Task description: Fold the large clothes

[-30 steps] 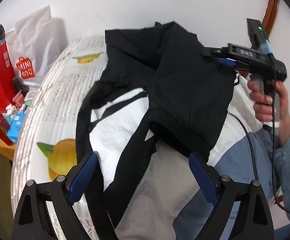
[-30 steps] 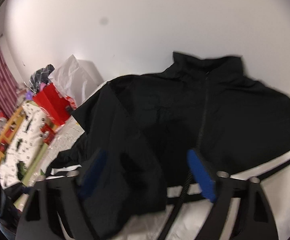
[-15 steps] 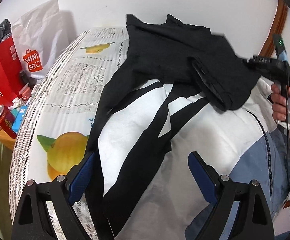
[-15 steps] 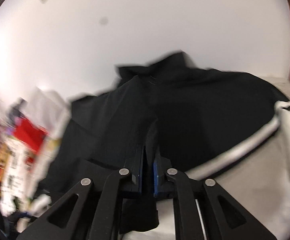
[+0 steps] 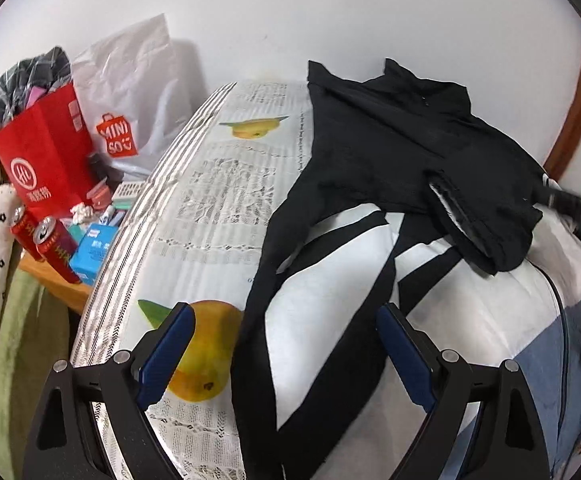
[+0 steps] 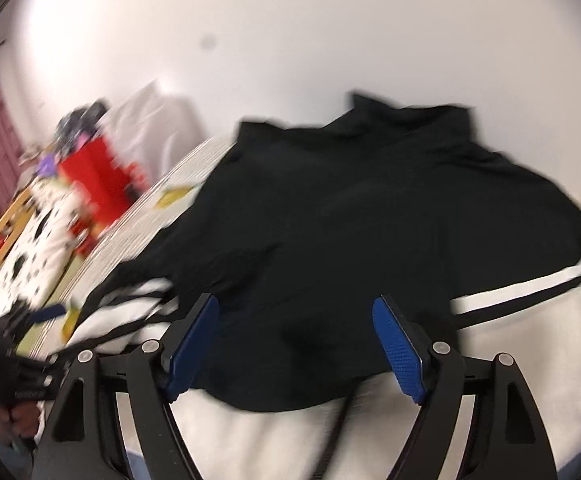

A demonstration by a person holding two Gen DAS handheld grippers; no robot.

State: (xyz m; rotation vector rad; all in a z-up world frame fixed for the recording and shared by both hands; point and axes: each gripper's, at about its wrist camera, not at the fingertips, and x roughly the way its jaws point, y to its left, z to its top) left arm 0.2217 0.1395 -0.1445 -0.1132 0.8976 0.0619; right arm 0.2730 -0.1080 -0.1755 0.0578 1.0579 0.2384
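A large black, white and pale-blue jacket lies on a bed, collar toward the wall. One black sleeve is folded across its chest. My left gripper is open and empty above the jacket's lower left part. My right gripper is open and empty just above the black sleeve end; that view is blurred. The jacket fills the right wrist view. The right gripper shows blurred at the right edge of the left wrist view.
The bed has a printed sheet with fruit pictures. Left of it, a low wooden table holds a red paper bag, a white shopping bag, two red cans and small boxes. A white wall is behind.
My right gripper was shut on the sleeve half a second ago and has opened, letting it go on the chest. The left gripper stayed open and drew back a little.
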